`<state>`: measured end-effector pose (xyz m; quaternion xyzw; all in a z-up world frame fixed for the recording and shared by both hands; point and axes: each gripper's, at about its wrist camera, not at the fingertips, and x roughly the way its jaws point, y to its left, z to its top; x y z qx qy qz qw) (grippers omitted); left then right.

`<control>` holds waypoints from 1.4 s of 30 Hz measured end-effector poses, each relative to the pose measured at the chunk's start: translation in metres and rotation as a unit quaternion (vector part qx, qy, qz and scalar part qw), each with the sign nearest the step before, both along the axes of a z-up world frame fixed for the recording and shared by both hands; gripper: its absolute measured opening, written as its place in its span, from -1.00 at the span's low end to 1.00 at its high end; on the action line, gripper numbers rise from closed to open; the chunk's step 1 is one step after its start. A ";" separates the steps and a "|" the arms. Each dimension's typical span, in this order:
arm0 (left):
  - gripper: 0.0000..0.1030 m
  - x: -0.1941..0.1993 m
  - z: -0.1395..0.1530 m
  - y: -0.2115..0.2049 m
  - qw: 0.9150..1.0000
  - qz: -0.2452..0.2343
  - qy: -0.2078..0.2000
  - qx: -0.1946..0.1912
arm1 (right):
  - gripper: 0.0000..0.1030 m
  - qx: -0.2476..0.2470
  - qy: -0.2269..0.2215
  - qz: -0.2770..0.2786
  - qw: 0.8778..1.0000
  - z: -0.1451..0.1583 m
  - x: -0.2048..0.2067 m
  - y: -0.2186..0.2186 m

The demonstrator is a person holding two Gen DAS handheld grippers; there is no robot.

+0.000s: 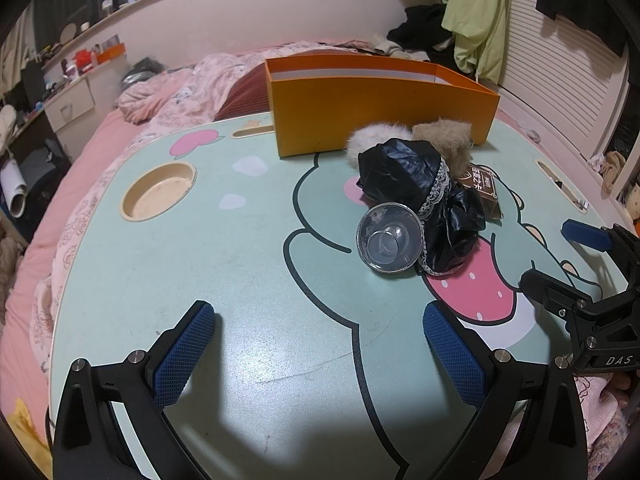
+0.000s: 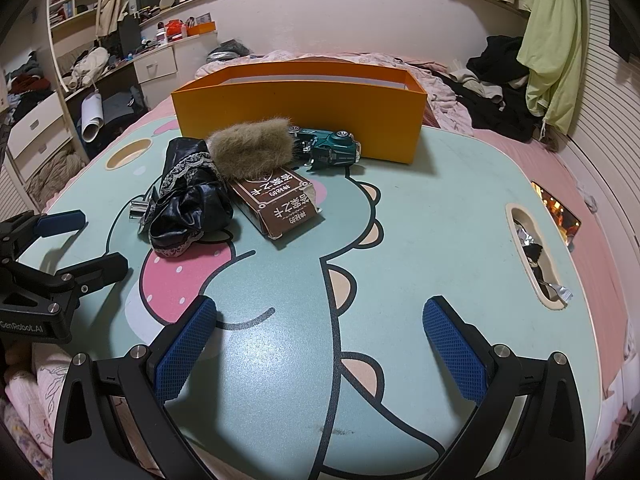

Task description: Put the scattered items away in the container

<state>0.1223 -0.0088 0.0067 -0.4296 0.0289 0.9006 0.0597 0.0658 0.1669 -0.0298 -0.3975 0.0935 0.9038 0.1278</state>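
Observation:
An orange box (image 1: 372, 112) stands at the far side of the cartoon-print lap table (image 1: 224, 264); it also shows in the right wrist view (image 2: 300, 120). In front of it lie a black lace-trimmed cloth (image 1: 412, 184) (image 2: 188, 204), a clear cup on its side (image 1: 390, 238), a white fluffy ball (image 1: 372, 138), a brown fluffy piece (image 1: 444, 136) (image 2: 252, 152), a brown card box (image 2: 280, 204) (image 1: 486, 190) and a green toy car (image 2: 332, 148). My left gripper (image 1: 320, 344) is open and empty, short of the cup. My right gripper (image 2: 320, 344) is open and empty, near the table's front.
The table rests on a pink bed with a rumpled quilt (image 1: 168, 92). It has a round cup recess (image 1: 160, 192) and a side slot holding small bits (image 2: 536, 256). Clothes (image 2: 504, 68) pile at the bed's far right. Drawers and shelves (image 2: 36, 120) stand left.

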 end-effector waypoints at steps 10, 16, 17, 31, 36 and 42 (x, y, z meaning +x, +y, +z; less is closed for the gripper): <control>0.80 -0.001 0.011 0.000 0.999 -0.027 0.002 0.030 | 0.99 -0.001 0.001 -0.003 1.000 0.000 0.000 -0.001; 0.62 -0.011 0.021 0.009 0.998 -0.045 0.014 0.035 | 0.99 -0.002 0.001 -0.004 1.000 0.001 0.000 -0.002; 0.60 -0.015 0.022 0.011 0.998 -0.050 0.013 0.038 | 0.99 -0.001 0.001 -0.004 1.000 0.001 0.000 -0.002; -0.49 -0.003 0.017 0.000 0.998 -0.027 0.007 0.064 | 0.99 -0.004 0.003 -0.007 1.000 0.001 -0.002 -0.002; -0.49 0.019 0.016 -0.014 0.999 0.006 0.026 0.040 | 0.79 -0.013 0.029 0.004 0.999 0.013 0.000 -0.006; -0.49 0.016 0.013 -0.019 0.998 0.006 0.024 0.051 | 0.29 0.014 0.058 0.075 0.995 0.054 -0.033 -0.039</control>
